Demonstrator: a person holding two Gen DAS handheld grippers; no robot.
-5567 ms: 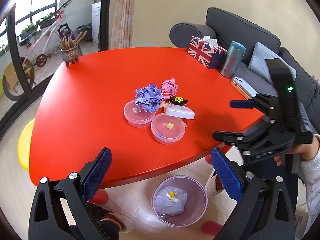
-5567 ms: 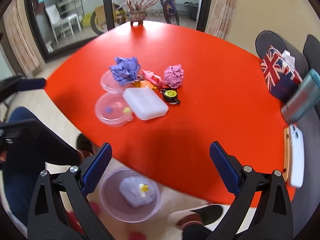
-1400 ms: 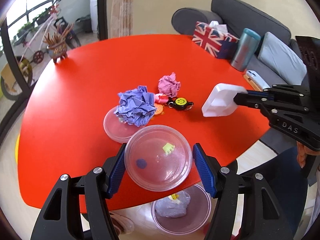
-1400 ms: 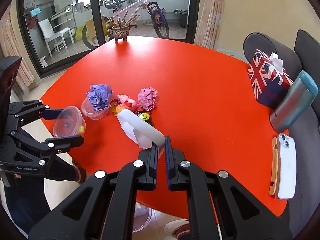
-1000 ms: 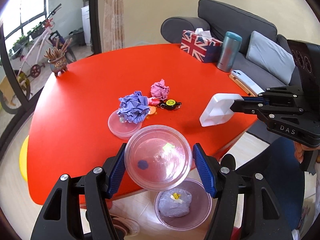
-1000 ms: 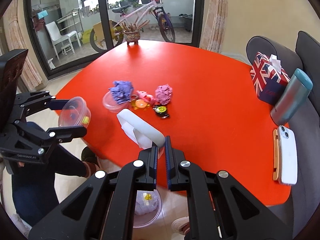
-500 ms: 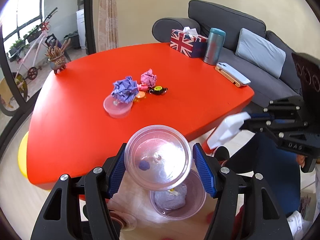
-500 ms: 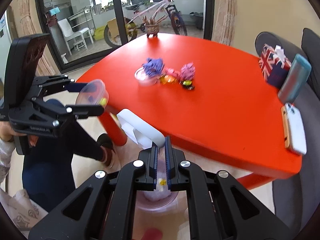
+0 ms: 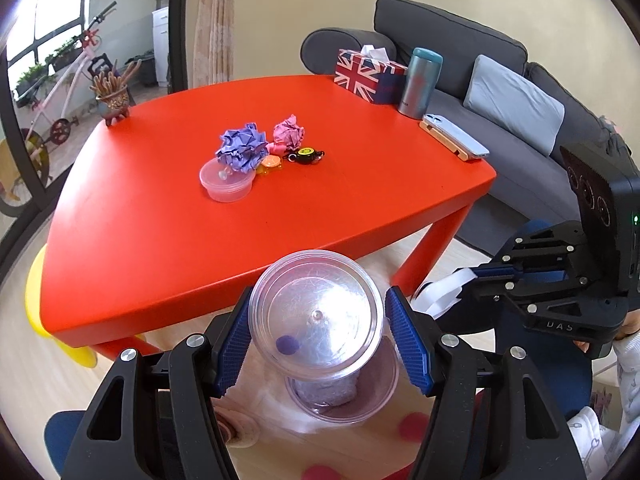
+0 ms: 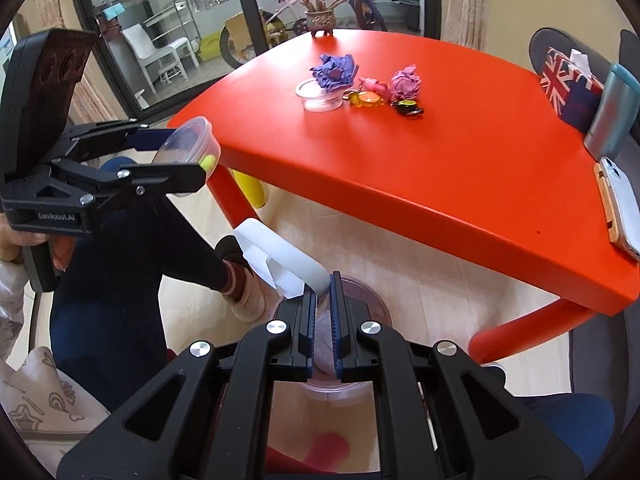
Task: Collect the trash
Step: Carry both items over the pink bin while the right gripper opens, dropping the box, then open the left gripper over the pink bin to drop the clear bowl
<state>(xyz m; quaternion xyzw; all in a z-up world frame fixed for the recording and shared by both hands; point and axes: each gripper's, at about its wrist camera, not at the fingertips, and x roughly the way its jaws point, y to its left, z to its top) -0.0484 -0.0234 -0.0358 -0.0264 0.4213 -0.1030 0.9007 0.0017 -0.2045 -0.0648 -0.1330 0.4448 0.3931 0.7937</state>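
Observation:
My left gripper [image 9: 320,304] is shut on a clear round tub [image 9: 316,312] holding a purple scrap and a yellow bit, tilted above the floor. Beneath it stands a clear bin [image 9: 372,396] with a bagged wad inside. My right gripper [image 10: 324,292] pinches a corner of a white plastic box [image 10: 276,256] over that bin [image 10: 372,300]; its jaws are opening slightly, the box still between them. The right gripper [image 9: 476,276] and box [image 9: 444,292] also show in the left wrist view. On the red table [image 9: 160,240] lie a purple paper ball [image 9: 242,152], a pink paper ball [image 9: 288,132] and another clear tub [image 9: 226,184].
A smiley keychain [image 9: 306,156], a flag tissue box [image 9: 368,76], a flask [image 9: 420,80], a phone [image 9: 456,140] and a small plant pot [image 9: 114,104] share the table. A grey sofa [image 9: 500,92] stands behind. A person's leg and shoe [image 10: 236,280] are beside the bin.
Both grippers have drawn back off the table and sunk past its front edge, carrying the tub and the white box to just above the bin on the floor.

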